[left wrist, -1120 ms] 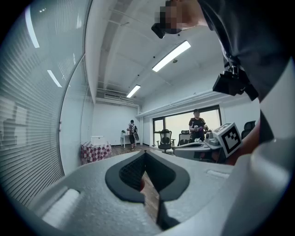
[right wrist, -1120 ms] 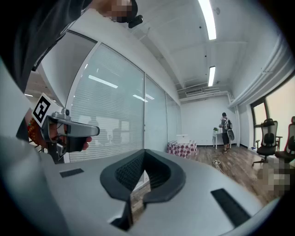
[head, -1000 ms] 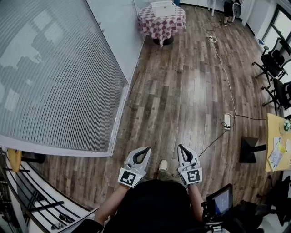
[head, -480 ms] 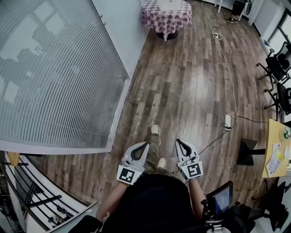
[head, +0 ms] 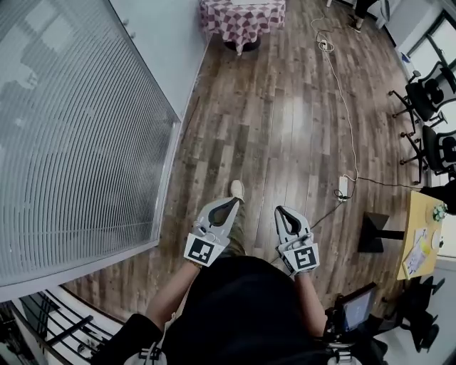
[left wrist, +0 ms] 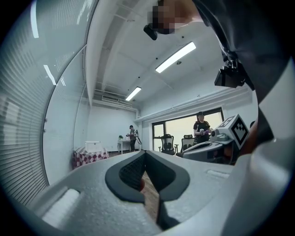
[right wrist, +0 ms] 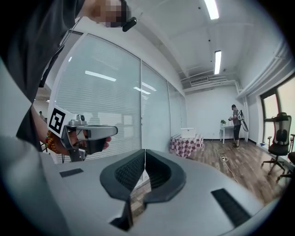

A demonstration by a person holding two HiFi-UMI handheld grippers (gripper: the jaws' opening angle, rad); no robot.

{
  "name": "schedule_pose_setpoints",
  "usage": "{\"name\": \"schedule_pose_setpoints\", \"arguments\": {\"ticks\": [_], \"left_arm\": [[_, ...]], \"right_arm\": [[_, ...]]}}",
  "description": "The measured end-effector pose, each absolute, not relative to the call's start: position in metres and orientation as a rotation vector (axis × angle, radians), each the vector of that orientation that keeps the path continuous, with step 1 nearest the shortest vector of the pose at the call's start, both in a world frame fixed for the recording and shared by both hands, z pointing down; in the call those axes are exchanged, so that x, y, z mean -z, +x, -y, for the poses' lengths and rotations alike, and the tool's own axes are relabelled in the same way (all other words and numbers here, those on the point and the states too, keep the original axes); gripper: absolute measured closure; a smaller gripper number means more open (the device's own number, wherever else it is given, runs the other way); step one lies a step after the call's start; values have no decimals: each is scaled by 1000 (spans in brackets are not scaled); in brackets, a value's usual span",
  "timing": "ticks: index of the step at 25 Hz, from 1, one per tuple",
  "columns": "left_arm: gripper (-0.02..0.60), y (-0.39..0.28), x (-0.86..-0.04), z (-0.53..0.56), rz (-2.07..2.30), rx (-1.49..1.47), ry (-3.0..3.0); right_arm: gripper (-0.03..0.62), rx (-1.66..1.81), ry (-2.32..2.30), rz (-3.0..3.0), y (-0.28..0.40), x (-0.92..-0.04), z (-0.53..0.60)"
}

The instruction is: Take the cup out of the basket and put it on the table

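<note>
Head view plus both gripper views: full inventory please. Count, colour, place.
Table with checked cloth: one, red and white, far end of the room.
Boxy container: one, white, on that table.
Cup: none visible.
Plank floor: brown wood, across the room.
Glass wall with slatted blinds: pale grey, left side.
Cable: one, white, along the floor to a power strip.
Office chairs: two, black, right edge.
Desk: one, yellow, right edge.
Other people: one standing at the far end, one by the window.
Shoe: one, pale, ahead of the grippers.
Left gripper: grey, shut, empty.
Right gripper: grey, shut, empty.
</note>
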State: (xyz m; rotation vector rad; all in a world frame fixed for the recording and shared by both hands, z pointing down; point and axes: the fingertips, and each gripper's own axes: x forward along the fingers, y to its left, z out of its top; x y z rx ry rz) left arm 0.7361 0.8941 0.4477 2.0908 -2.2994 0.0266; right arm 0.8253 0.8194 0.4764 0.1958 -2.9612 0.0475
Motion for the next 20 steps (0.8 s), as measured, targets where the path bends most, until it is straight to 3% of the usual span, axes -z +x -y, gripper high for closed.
{"name": "schedule_pose_setpoints", "arguments": {"ticks": [10,20], "left_arm": [[577,589,-438,-765,2260,85,2132],[577,445,-450,-701,2361,211,2043]], "right_arm": [[582,-79,160,2928,677,-442,-699],[582,131,65,2849,550,-423,-615]]}}
